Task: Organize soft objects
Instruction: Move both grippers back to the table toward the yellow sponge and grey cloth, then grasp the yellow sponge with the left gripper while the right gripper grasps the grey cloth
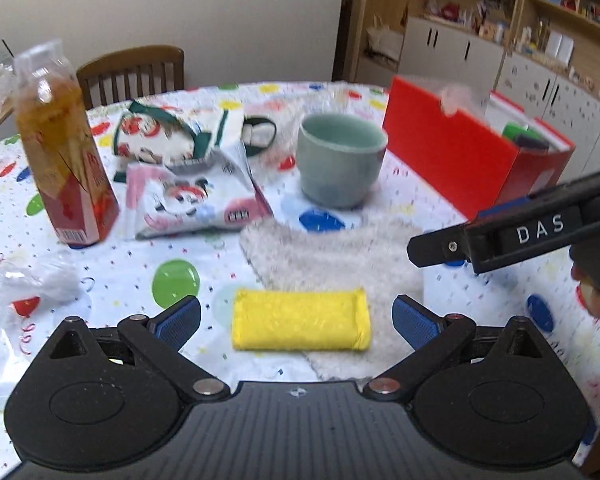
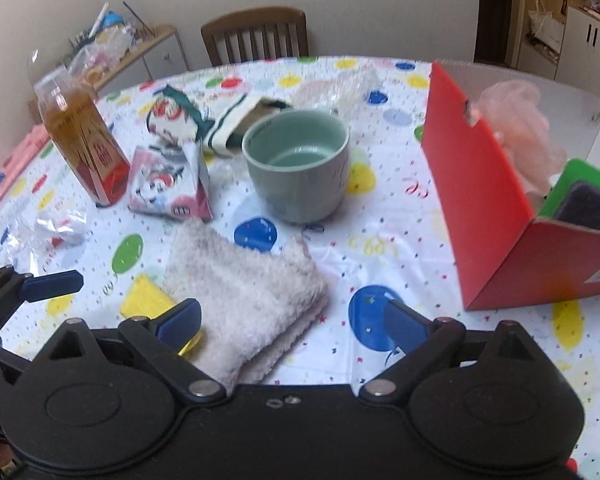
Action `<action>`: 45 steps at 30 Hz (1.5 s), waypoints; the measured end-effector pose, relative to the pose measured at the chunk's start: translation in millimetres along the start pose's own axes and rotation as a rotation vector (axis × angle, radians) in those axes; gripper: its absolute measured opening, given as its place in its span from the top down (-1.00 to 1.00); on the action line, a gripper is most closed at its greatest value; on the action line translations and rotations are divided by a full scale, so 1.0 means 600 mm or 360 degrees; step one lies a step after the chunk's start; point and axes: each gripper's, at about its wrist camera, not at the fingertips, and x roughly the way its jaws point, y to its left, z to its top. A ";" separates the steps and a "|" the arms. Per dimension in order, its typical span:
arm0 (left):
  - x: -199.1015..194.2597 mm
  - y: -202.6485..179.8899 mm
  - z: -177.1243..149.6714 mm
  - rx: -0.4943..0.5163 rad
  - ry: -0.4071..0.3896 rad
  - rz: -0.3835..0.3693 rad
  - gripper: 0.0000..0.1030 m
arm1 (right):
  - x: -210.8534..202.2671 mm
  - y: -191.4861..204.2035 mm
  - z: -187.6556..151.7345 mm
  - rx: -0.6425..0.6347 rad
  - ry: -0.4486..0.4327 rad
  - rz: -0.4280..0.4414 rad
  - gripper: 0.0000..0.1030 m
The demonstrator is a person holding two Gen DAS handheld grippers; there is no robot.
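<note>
A yellow sponge (image 1: 300, 319) lies on the dotted tablecloth, its right end on a fluffy white towel (image 1: 340, 254). My left gripper (image 1: 296, 320) is open, its blue pads on either side of the sponge, not touching it. My right gripper (image 2: 292, 322) is open and empty above the towel (image 2: 248, 292); the sponge (image 2: 146, 300) shows at the towel's left. A red box (image 2: 484, 208) at the right holds a pink mesh puff (image 2: 520, 120) and a green-and-dark sponge (image 2: 580, 196). The right gripper's arm (image 1: 520, 232) shows in the left wrist view.
A green cup (image 1: 340, 160) stands behind the towel. A tea bottle (image 1: 64, 152) stands at the left, beside patterned packets (image 1: 196, 200) and socks (image 1: 168, 132). Crumpled clear plastic (image 1: 32, 284) lies at the near left. A wooden chair (image 2: 256, 34) is behind the table.
</note>
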 end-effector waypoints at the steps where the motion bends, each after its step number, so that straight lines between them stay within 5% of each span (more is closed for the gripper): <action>1: 0.007 0.000 -0.002 0.0010 0.0012 0.0003 -0.99 | 0.007 0.001 0.000 0.0000 0.0016 -0.0005 -0.86; 14: 0.069 0.020 -0.002 -0.0051 0.0160 -0.0081 -0.99 | 0.062 0.015 0.005 0.0009 0.0136 -0.0015 -0.77; 23: 0.075 0.016 -0.001 -0.0028 0.0153 -0.0082 -0.95 | 0.086 0.036 0.001 -0.0066 0.0194 -0.0055 -0.65; 31: 0.068 0.006 -0.001 0.0026 0.0139 -0.0076 -0.75 | 0.084 0.057 0.000 -0.0161 0.0180 -0.0080 -0.23; 38: 0.064 0.006 0.001 0.0018 0.0152 -0.0075 -0.70 | 0.079 0.063 0.001 -0.0182 0.0174 -0.0032 0.40; 45: 0.050 0.023 0.002 -0.0058 0.0164 -0.0031 -0.68 | 0.063 0.050 0.000 -0.0127 0.0133 -0.0020 0.61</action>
